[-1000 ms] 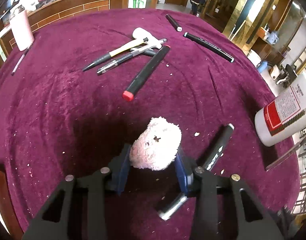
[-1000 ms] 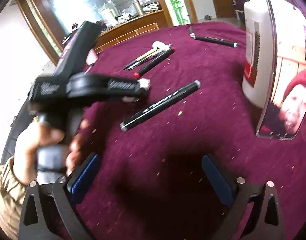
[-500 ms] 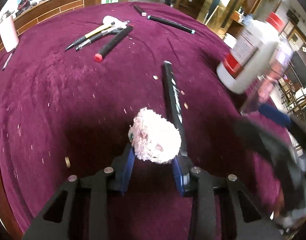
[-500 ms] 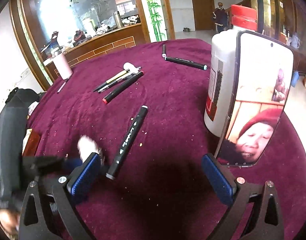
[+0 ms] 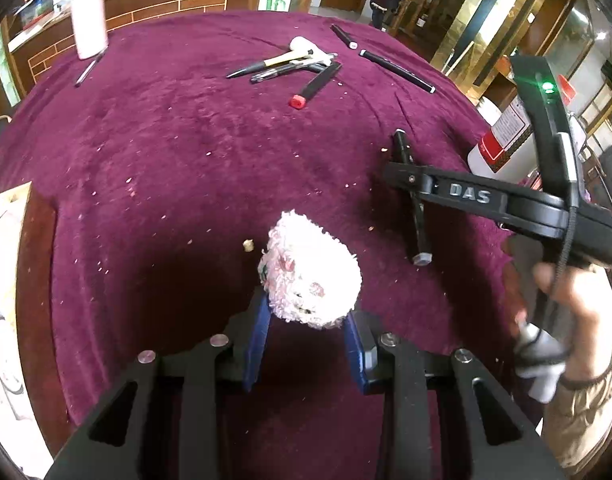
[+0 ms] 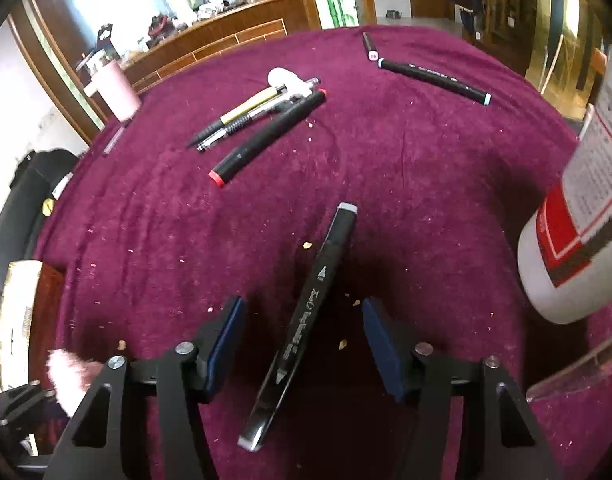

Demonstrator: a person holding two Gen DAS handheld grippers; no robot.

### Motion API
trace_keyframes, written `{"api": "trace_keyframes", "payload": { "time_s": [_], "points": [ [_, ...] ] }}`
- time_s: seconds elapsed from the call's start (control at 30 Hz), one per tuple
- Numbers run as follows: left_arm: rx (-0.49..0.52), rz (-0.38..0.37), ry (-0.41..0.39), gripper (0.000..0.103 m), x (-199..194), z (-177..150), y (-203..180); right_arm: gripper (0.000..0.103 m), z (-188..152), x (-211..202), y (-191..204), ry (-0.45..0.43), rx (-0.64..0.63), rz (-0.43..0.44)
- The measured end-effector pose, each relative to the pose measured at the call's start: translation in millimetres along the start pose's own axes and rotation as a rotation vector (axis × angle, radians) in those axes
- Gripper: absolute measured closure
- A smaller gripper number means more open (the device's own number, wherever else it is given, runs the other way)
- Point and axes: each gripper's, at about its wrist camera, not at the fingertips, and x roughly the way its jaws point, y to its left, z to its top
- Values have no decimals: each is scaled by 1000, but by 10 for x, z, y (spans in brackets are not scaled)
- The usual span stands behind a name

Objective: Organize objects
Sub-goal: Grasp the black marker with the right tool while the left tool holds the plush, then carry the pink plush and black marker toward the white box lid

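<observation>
Over the maroon tablecloth (image 6: 406, 168), the left gripper (image 5: 306, 332) pinches a fluffy pink toy (image 5: 312, 276). The right gripper (image 6: 301, 344), its jaws just closing, straddles a black marker (image 6: 306, 312) without touching it. More pens (image 6: 261, 120) lie beyond.

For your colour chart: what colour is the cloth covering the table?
Deep maroon tablecloth, clearest in the right wrist view.
</observation>
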Motion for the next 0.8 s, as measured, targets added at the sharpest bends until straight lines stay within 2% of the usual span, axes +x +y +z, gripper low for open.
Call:
{"api": "trace_keyframes", "payload": {
  "time_s": [0.1,0.13,0.17,0.23,0.4,0.6,0.8],
  "points": [
    [-17,-16,9,69,-1,-40,59,59,-25,-1,60,-10,-62,-73],
    [-24,-17,11,69,4,-52,80,69,-31,-5,48,-16,-73,-88],
    [-30,-16,12,69,-1,-69,98,79,-32,-13,23,-21,-72,-89],
    [-35,-15,9,69,-14,-92,109,88,-21,-25,-76,-23,-49,-66],
    [-44,-17,-7,69,-107,-137,147,88,-51,-95,-164,-24,-20,-4],
    [-46,-4,-24,69,-219,-199,180,88,-173,-308,-40,-58,-47,82],
    [-67,15,-49,69,-328,-240,263,88,-224,-502,191,-93,-91,128]
  ]
}}
